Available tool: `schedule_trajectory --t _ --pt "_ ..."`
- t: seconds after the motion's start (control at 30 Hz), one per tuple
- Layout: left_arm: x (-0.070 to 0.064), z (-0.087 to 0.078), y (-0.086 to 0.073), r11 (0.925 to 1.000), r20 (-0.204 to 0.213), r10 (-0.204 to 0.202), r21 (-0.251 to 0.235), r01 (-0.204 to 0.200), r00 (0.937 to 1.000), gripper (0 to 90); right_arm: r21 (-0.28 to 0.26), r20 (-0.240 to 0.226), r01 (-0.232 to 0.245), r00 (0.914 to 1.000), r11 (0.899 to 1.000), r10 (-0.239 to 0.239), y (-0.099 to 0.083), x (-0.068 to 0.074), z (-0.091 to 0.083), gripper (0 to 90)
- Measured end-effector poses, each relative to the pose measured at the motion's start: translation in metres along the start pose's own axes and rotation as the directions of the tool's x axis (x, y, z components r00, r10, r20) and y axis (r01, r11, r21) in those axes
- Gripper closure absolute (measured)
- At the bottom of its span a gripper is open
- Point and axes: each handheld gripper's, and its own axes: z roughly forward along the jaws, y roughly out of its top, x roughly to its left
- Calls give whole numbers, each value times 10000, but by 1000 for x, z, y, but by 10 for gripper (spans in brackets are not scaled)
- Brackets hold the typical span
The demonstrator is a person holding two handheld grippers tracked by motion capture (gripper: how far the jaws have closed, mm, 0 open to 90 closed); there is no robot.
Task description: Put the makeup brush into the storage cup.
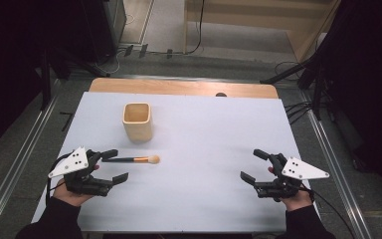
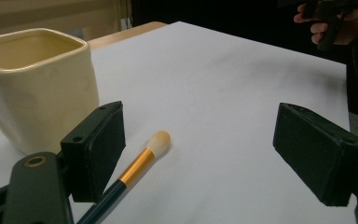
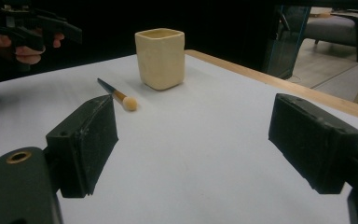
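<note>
lab/studio, prob | floor rails (image 1: pixel 17 164) | cables (image 1: pixel 298 107) | dark drapes (image 1: pixel 10 59)

A white sheet (image 1: pixel 219 149) covers the counter (image 1: pixel 179 87), whose bare wooden edge shows along the far side. Beyond it lies grey floor (image 1: pixel 169 35) with black cables (image 1: pixel 197 30) trailing across it. A pale wooden panel (image 1: pixel 258 12) stands further back. Metal rails (image 1: pixel 15 164) run along both sides.
</note>
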Motion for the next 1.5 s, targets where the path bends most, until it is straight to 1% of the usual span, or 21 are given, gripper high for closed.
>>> schedule_trajectory --t 0.13,0.37,1.13,1.5 --pt "0 0 0 9999 118 -141 -25 142 9998 173 5 1 -4 10000 10000 4 0 0 0 162" --pt "0 0 0 10000 100 -54 13 54 9999 174 23 2 3 10000 10000 -3 0 0 0 163" --pt "0 -1 1 10000 100 -64 -61 64 9999 178 58 7 20 10000 10000 -20 0 0 -1 166" --pt "1 -1 1 9998 88 -129 -129 130 9999 182 66 2 35 10000 10000 -35 0 0 -1 167"
